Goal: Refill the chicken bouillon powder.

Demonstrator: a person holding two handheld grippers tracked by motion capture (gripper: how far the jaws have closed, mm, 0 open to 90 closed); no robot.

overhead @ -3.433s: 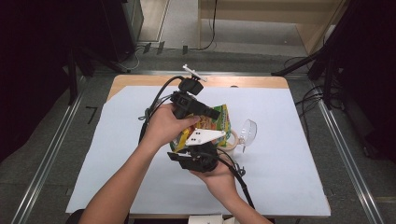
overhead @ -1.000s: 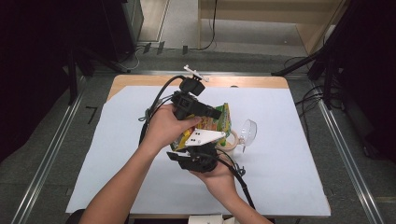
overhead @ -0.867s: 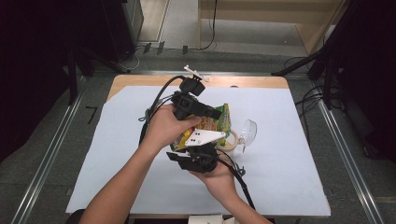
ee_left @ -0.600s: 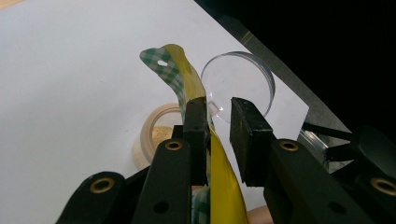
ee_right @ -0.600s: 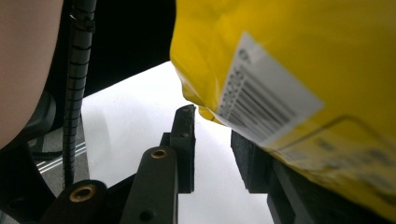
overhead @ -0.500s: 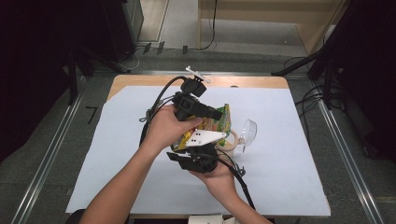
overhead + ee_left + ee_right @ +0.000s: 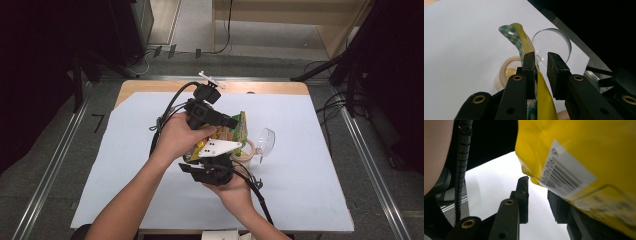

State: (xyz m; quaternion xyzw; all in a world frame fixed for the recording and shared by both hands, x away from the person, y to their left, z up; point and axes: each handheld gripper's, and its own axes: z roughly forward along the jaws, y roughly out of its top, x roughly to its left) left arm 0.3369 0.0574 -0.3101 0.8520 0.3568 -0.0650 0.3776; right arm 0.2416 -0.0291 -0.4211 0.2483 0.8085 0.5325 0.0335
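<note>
Work in hand: a yellow pouch (image 7: 227, 136) is held up over a small jar (image 7: 246, 150), apparently to pour from or open it.
Pouch place: mid-table on the white sheet (image 7: 125, 165), between the two hands, raised off the surface.
Pouch axis: in the left gripper view its checked top (image 7: 514, 33) runs from 6 o'clock up to 11 o'clock, curling over at the end.
Left gripper (image 7: 541, 68): the pouch edge passes between its jaws and lies against one pad (image 7: 529, 72); a gap shows to the other pad, so it looks loosely placed, not clenched.
Right gripper (image 7: 537, 200): jaws apart, with the pouch's bottom corner (image 7: 574, 170) hanging above them at 1 o'clock; nothing is gripped between them.
Jar: just beyond the left gripper at 10 o'clock, mouth up, pale crumbs inside.
Lid (image 7: 554, 46): clear, tilted on edge at 1 o'clock from the left gripper, just beside the jar.
Nearer hand: the left gripper is nearer the pouch top and the jar; the right is at the pouch's lower end.
Key relation: the pouch top points past the jar, so it would likely need tipping toward 10 o'clock.
</note>
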